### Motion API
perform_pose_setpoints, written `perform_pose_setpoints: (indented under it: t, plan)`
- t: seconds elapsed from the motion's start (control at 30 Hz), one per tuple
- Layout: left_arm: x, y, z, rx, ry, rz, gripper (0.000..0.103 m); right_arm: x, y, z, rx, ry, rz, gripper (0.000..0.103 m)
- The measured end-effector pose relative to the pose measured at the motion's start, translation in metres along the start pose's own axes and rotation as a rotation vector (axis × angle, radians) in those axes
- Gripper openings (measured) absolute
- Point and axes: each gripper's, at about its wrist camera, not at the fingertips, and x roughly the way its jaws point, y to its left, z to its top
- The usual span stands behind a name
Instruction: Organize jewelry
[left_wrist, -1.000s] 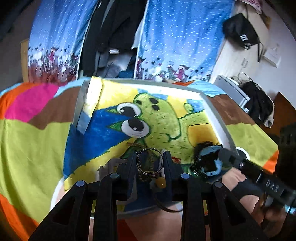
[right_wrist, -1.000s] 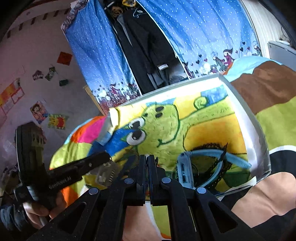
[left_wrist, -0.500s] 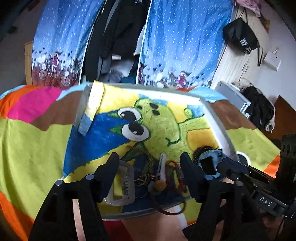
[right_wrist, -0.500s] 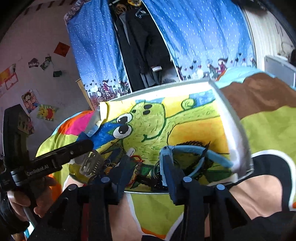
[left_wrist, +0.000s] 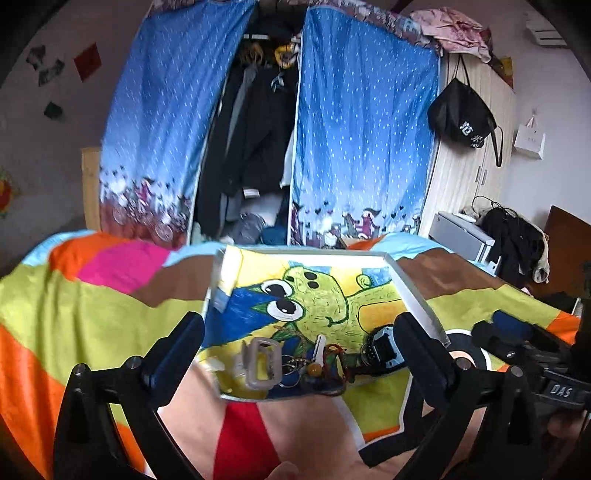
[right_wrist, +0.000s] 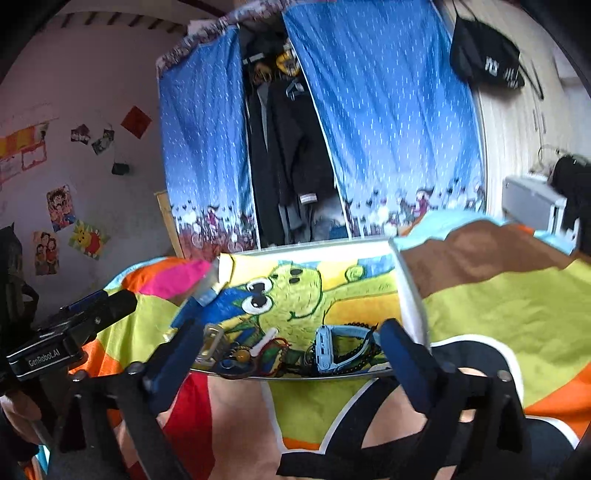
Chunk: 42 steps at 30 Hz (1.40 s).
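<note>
Left wrist view: both the left gripper (left_wrist: 295, 343) and right gripper (right_wrist: 291, 343) are held with jaws wide and empty; jewelry pile (left_wrist: 314, 365) is left unsorted at the tray (left_wrist: 413, 295) near edge.

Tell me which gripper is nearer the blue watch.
Right. The right gripper frames the blue watch between its open fingers; the left gripper is centred over the hair clip, watch toward its right finger.

Both grippers: left gripper (left_wrist: 299, 343) and right gripper (right_wrist: 291, 347) have black angular fingers, round silver screws at joints. Handle markings: "GenRobot.AI" on left, "DAS" on right.
</note>
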Motion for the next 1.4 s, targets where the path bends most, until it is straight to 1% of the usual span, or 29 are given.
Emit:
perform_pose_setpoints:
  t: [0.07,0.1,0.23,0.4,0.6,0.77,0.9,1.0,1.2,1.4]
  plan:
    - [-0.018,-0.004,-0.002,0.017,-0.016,0.027,0.101,-0.018,0.007,-0.003,-0.014,-0.031,-0.001,0.100]
    - [-0.026,-0.006,-0.004,0.023,-0.020,0.039,0.101,-0.027,0.010,-0.006,-0.018,-0.048,-0.004,0.103]
    - [-0.061,-0.014,-0.018,0.056,-0.027,0.068,0.101,-0.063,0.020,-0.018,-0.021,-0.105,-0.014,0.103]
    - [-0.092,-0.018,-0.038,0.069,-0.033,0.093,0.101,-0.097,0.035,-0.035,-0.051,-0.145,-0.045,0.103]
    - [-0.122,-0.028,-0.066,0.099,-0.014,0.113,0.101,-0.128,0.047,-0.056,-0.059,-0.168,-0.064,0.103]
    - [-0.136,-0.036,-0.086,0.120,0.004,0.125,0.101,-0.136,0.051,-0.072,-0.053,-0.155,-0.067,0.103]
    - [-0.135,-0.033,-0.097,0.095,0.029,0.120,0.101,-0.135,0.051,-0.080,-0.057,-0.140,-0.073,0.103]
    - [-0.133,-0.030,-0.102,0.077,0.044,0.116,0.101,-0.132,0.049,-0.085,-0.052,-0.125,-0.077,0.103]
    - [-0.127,-0.026,-0.109,0.073,0.062,0.120,0.101,-0.125,0.042,-0.091,-0.031,-0.101,-0.076,0.103]
    - [-0.126,-0.025,-0.112,0.072,0.066,0.116,0.101,-0.124,0.040,-0.094,-0.030,-0.098,-0.076,0.103]
